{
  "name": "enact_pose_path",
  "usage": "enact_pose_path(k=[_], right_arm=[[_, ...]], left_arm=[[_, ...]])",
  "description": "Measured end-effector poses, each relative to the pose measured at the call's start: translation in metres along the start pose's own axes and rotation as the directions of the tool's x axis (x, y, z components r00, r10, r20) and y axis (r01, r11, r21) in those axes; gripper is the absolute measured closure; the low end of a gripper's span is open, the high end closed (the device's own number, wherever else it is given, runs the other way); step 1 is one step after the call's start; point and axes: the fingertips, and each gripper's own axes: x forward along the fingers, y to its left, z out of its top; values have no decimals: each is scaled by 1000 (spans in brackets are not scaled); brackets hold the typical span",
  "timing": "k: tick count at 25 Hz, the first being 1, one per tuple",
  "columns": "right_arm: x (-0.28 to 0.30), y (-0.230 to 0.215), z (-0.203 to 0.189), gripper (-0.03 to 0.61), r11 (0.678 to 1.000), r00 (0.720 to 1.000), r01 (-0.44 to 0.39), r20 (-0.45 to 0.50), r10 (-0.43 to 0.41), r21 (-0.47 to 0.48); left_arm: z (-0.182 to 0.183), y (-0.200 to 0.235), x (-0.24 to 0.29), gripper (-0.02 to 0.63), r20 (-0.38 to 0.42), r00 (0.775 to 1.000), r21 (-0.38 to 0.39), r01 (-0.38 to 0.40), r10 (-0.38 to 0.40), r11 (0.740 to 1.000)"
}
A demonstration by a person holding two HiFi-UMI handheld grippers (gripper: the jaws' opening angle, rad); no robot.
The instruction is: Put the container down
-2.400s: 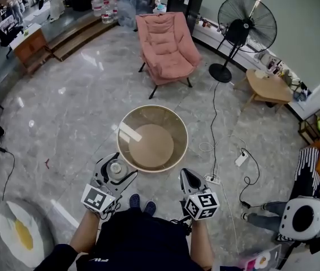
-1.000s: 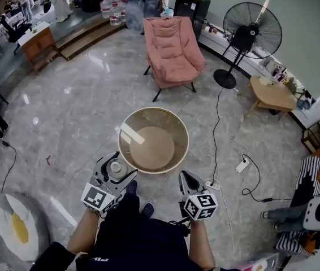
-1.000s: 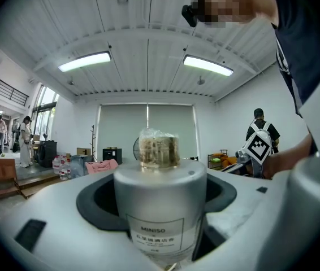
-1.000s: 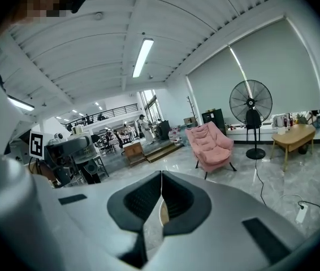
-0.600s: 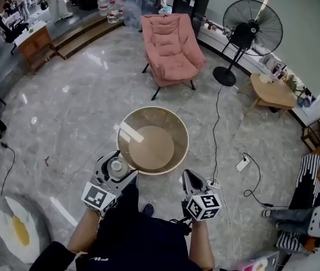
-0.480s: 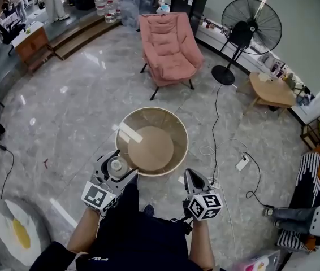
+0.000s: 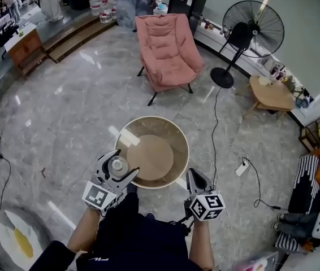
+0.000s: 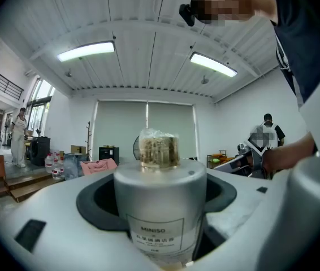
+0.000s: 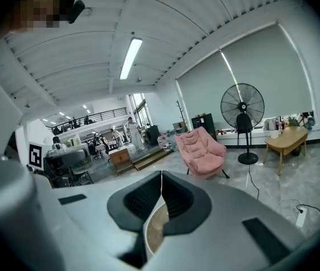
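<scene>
In the lower left of the head view, the left gripper [image 7: 116, 165] is clamped around an upright grey container [image 8: 160, 208] with a gold cap [image 8: 159, 149], at the near-left rim of the round table [image 7: 178, 137]. Its contents cannot be seen. At the lower right, the right gripper [image 9: 161, 192] has its jaws pressed together, holding nothing.

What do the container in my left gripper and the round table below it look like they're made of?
Container: matte silver-grey wall with a printed label, possibly frosted glass or coated metal; the look leaves it open. Its cap: shiny gold tone under crinkled clear film. Round table: see-through top with a glare streak, probably glass, over a tan wood-look disc.
</scene>
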Motion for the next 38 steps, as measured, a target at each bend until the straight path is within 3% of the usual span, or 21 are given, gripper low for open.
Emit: enact_pose_path(k=[15,24,38], right_arm=[[93,0,54,551,991,991,130,23,-131,17],[103,-18,65,551,985,987,162,9,-162,56],[127,-51,42,552,994,993,94,-81,-90,50]], left_arm=[[20,108,73,259,48,988,39,143,-145,989],[15,108,116,259,8,978,26,208,-208,978],[-27,103,158,259,-3,987,2,160,-160,987]])
